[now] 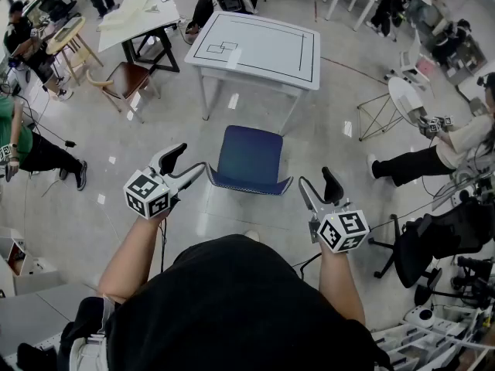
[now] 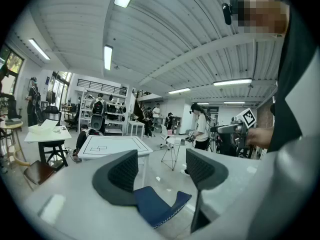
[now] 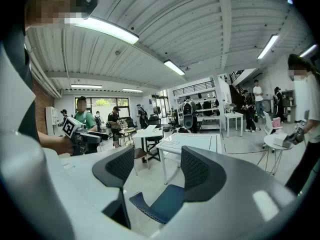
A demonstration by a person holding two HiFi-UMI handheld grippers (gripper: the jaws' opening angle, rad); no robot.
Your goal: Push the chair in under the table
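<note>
The left gripper (image 2: 162, 170) holds its jaws wide apart with nothing between the pads. The blue chair (image 2: 156, 207) shows low in the gap, just ahead and a little to this gripper's right, and no pad presses on it. The right gripper (image 3: 159, 169) is open wide and empty too, with the chair ahead of it and to its left. In the head view the chair stands between the two grippers, its near edge close to their tips. The white table (image 1: 259, 49) stands further ahead of both grippers, beyond the chair, with a stretch of floor (image 1: 232, 110) between chair and table.
</note>
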